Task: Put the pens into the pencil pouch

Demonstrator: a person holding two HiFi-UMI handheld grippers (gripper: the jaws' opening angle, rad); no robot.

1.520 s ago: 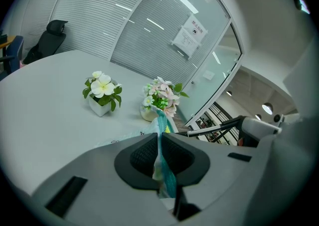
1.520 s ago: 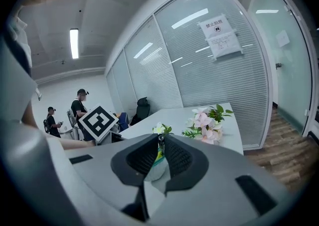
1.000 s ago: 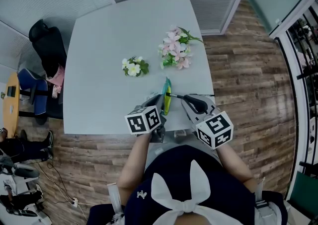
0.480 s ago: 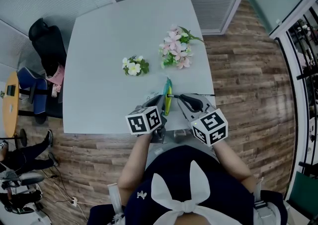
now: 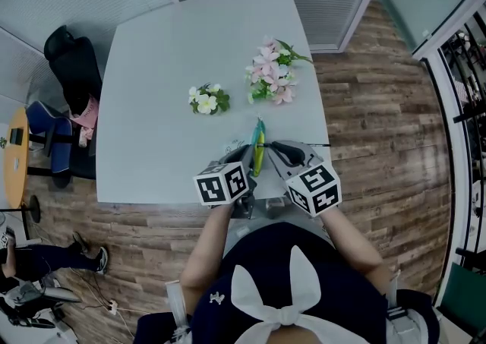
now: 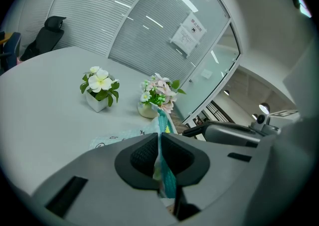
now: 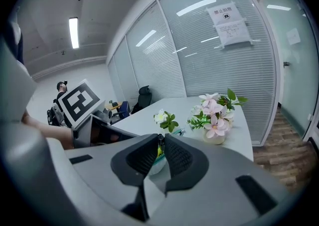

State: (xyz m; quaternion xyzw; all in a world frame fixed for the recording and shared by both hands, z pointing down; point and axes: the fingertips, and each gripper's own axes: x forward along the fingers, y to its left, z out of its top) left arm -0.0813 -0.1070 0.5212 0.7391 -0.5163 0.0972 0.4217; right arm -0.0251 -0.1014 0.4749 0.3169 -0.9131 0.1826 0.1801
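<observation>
The teal fabric pencil pouch (image 5: 259,146) is pinched by my left tongs (image 6: 159,136). My right tongs (image 7: 160,142) grip a thin black pen (image 5: 313,144); next, I think, aim it inside.

One table (image 5: 152,61) was recorded; two flower pots (image 5: 206,101) (image 5: 271,80) were counted on it, one pencil pouch (image 5: 258,145) and one pen (image 5: 320,144) at its near edge.
</observation>
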